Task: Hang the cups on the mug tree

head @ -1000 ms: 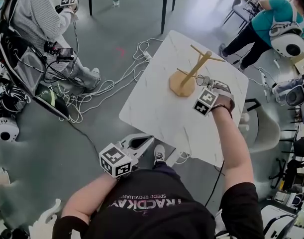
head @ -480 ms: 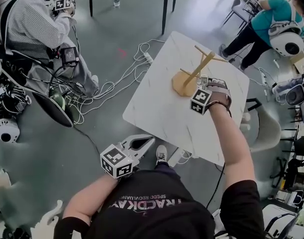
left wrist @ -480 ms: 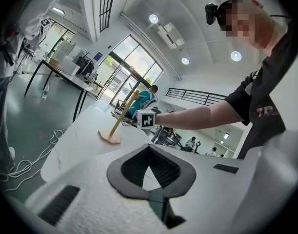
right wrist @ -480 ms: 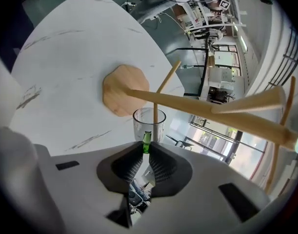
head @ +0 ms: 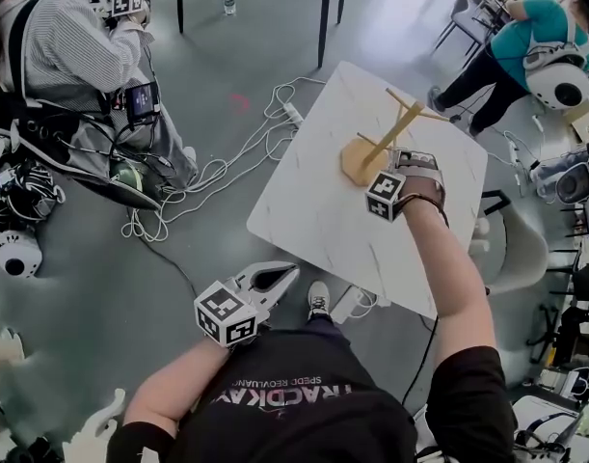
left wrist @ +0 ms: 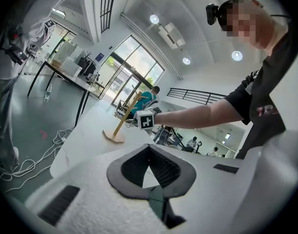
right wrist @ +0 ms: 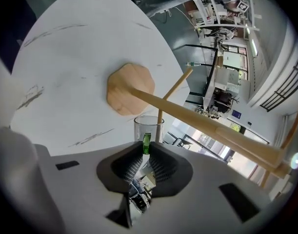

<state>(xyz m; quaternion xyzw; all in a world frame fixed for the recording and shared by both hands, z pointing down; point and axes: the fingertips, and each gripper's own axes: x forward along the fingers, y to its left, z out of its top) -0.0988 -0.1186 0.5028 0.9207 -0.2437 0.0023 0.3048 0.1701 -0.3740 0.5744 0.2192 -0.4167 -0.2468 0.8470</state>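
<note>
Bright, even light from ceiling lamps and windows; fisheye edges bend, corners darken.

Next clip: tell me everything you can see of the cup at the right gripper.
The cup is a small clear glass tumbler with a green handle, and it looks empty. The right gripper pinches it by that handle, holding it over the white table close to the wooden mug tree. A peg shows through or behind the glass; I cannot tell whether they touch.
</note>
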